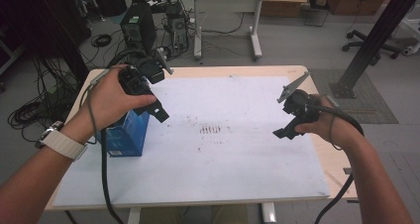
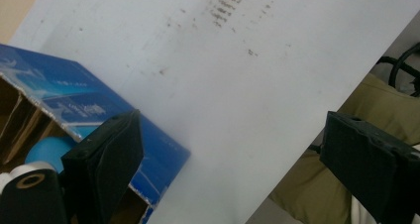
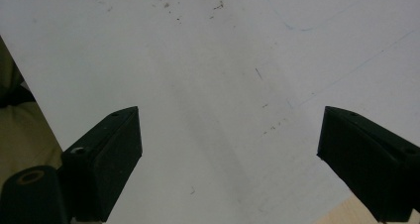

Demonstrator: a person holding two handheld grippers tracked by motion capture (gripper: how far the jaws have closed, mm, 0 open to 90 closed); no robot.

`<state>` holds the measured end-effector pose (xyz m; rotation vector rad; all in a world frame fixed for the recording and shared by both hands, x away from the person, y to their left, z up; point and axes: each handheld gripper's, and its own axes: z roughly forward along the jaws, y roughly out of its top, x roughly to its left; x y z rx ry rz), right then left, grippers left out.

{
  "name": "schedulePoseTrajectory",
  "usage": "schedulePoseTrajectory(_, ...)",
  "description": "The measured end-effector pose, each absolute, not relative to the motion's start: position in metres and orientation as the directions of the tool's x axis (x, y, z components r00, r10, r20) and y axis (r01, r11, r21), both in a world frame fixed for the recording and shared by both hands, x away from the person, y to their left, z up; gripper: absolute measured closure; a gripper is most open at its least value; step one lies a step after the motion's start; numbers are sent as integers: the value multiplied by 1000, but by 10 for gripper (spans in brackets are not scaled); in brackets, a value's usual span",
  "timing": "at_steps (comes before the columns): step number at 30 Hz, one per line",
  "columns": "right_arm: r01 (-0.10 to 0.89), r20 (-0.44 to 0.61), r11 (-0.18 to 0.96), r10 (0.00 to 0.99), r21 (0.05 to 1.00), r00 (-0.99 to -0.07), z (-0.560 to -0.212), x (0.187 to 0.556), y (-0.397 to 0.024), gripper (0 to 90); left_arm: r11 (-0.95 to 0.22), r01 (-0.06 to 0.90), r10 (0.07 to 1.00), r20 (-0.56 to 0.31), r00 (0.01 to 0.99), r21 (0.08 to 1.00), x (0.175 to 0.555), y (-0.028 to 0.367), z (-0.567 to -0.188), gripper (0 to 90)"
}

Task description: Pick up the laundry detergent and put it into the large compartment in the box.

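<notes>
A blue cardboard box (image 1: 125,135) stands on the left of the white sheet (image 1: 223,154) that covers the table. Its top flaps are open, and a light blue rounded thing (image 2: 47,152) shows inside it in the left gripper view. My left gripper (image 1: 159,112) hovers just above the box's right top edge, jaws wide apart and nothing between them. From the left gripper's camera the blue box (image 2: 89,115) lies behind the left jaw. My right gripper (image 1: 281,132) is held above the sheet at the right, open and empty, over bare white sheet (image 3: 223,85).
A patch of dark marks (image 1: 210,130) stains the sheet's middle. Beyond the table's far edge stand a computer tower (image 1: 138,28), tangled cables (image 1: 29,110) on the floor and a white desk (image 1: 225,16). A black post (image 1: 369,40) rises at the far right.
</notes>
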<state>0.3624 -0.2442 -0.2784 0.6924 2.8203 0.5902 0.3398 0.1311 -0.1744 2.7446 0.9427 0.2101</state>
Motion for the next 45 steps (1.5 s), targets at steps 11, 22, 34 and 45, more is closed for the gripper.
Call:
schedulePoseTrajectory(11,408,-75,812,478,418,-875,-278,363,-243,102,-814,511,541,42,840,276,333,114,-177,100)
schedulePoseTrajectory(22,407,-75,811,478,420,-875,-278,362,-242,103,-858,437,461,29,887,270,324,100,-179,99)
schedulePoseTrajectory(34,404,-76,809,477,426,-876,-276,361,-240,102,-887,375,398,37,916,271,318,91,-185,98)
schedulePoseTrajectory(45,408,-73,809,479,424,-875,-279,362,-242,102,-902,336,360,44,932,272,316,86,-192,100)
